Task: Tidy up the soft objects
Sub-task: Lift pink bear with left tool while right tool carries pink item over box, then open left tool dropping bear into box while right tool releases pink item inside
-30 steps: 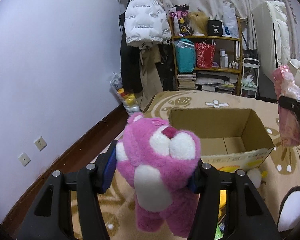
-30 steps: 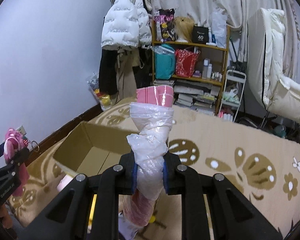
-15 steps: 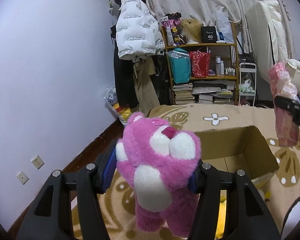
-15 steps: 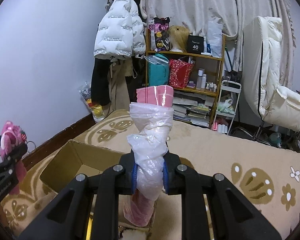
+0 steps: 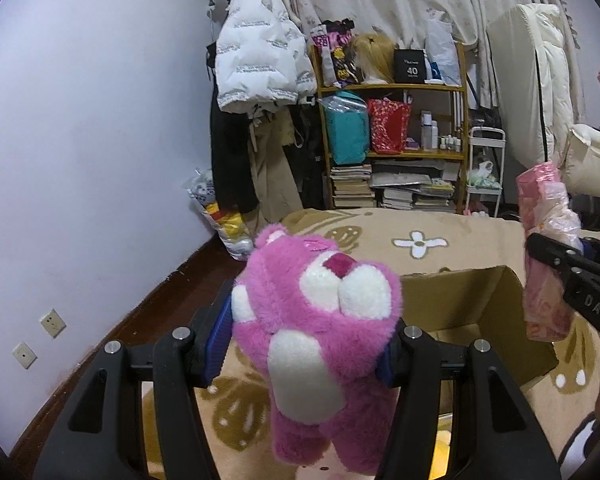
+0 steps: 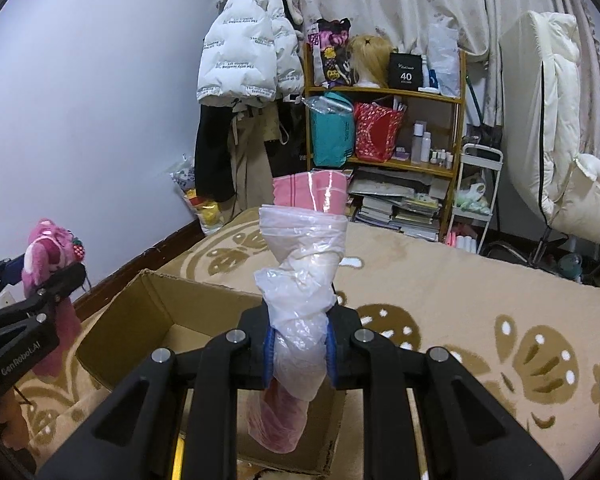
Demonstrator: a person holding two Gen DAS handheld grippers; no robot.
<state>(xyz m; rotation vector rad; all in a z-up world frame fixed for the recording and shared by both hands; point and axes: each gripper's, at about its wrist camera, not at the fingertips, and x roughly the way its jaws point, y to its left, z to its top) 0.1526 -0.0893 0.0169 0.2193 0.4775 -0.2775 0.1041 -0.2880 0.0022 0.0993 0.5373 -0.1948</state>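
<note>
My left gripper (image 5: pixel 304 340) is shut on a pink plush bear (image 5: pixel 320 328), its blue pads pressing the head from both sides while the body hangs below. In the right wrist view the same bear (image 6: pixel 48 256) shows at the far left. My right gripper (image 6: pixel 298 356) is shut on a clear plastic bag (image 6: pixel 300 280) wrapped round a pink rolled cloth (image 6: pixel 310 194), which hangs over the open cardboard box (image 6: pixel 140 320). The left wrist view shows that bagged roll (image 5: pixel 546 252) at the right, above the box (image 5: pixel 480 304).
A beige patterned carpet (image 6: pixel 460 300) covers the floor. A shelf (image 5: pixel 392 140) crowded with bags and books stands at the back, with a white jacket (image 5: pixel 260 64) hung to its left. A white padded chair (image 6: pixel 552 128) stands at the right. The lilac wall (image 5: pixel 80 140) runs along the left.
Both views have drawn back and up from the box, which sits lower and smaller in the frames now. Both grips are unchanged.
</note>
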